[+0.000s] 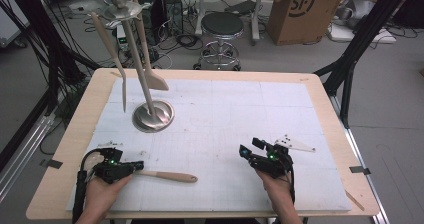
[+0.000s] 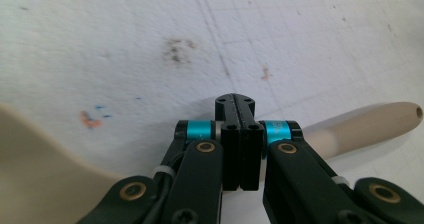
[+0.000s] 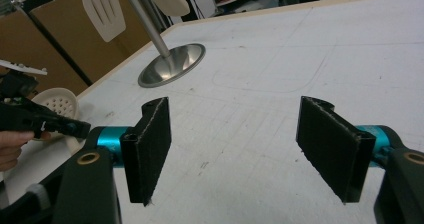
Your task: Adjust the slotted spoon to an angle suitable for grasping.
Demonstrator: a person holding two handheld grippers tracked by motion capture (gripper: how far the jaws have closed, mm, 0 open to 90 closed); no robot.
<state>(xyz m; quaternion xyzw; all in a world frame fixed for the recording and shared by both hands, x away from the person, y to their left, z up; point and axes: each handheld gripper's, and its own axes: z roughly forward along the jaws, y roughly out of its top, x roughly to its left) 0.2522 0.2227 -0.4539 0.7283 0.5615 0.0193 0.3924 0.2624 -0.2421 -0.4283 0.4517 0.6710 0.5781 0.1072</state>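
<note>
1 high forward-down view, 2 close jaw-level views, all sharing the white mat (image 1: pixel 240 114).

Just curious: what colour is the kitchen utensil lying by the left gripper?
Beige, a pale cream utensil; the high view shows it best.

Glossy metal stand (image 1: pixel 152 115), matt beige plastic-looking spoon (image 1: pixel 167 176), rough white table cover (image 1: pixel 240 109)

The desk (image 1: pixel 300 104) lies open across its middle and right. Far left, the metal stand (image 1: pixel 150 115) and its hanging utensils (image 1: pixel 112 54) block passage. Near left, a spoon (image 1: pixel 167 175) lies across the way.
</note>
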